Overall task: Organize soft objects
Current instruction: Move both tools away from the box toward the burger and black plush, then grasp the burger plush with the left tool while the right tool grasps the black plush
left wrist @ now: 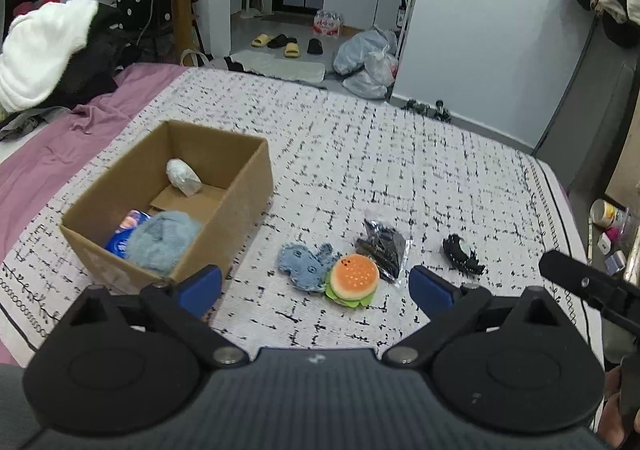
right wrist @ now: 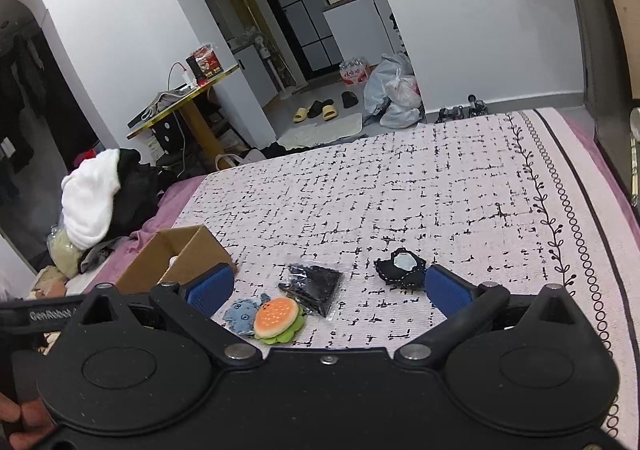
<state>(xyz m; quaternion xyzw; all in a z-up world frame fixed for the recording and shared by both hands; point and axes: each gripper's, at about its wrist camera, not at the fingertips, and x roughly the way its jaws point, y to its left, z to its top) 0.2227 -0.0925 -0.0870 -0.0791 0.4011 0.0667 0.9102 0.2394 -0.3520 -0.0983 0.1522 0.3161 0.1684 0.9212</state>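
- The bed cover [left wrist: 400, 154], white with a black broken-grid print, fills the middle of both views; every loose item lies on it, so any pick presses into a soft, yielding surface.
- The cardboard box [left wrist: 240, 206] sits at left centre of the left wrist view, open-topped. Inside it are a fluffy blue-grey plush [left wrist: 160, 242], a blue packet [left wrist: 124, 234] and a small pale bundle [left wrist: 182, 178]. I judge it to be the collecting place.
- The left gripper [left wrist: 316, 290] hangs low in its frame with its blue pads spread wide and nothing between them; the right gripper [right wrist: 328, 292] is likewise spread wide and empty.
- The black item in a clear bag [left wrist: 382, 250] lies right of centre, touching the burger's far edge.
- The burger plush [left wrist: 354, 280] sits almost midway between the left pads, just beside the box, and looks the likeliest next pick.
- The flat blue plush [left wrist: 306, 264] overlaps the burger's left side.
- The small black piece [left wrist: 462, 252] lies apart, further right; in the right wrist view it is just by the right-hand pad.
- To do this step well: come down over the burger's bun only, pinch across its middle, and lift straight up so the blue plush and bag are not dragged along.
- The right gripper would suit the lone black piece.
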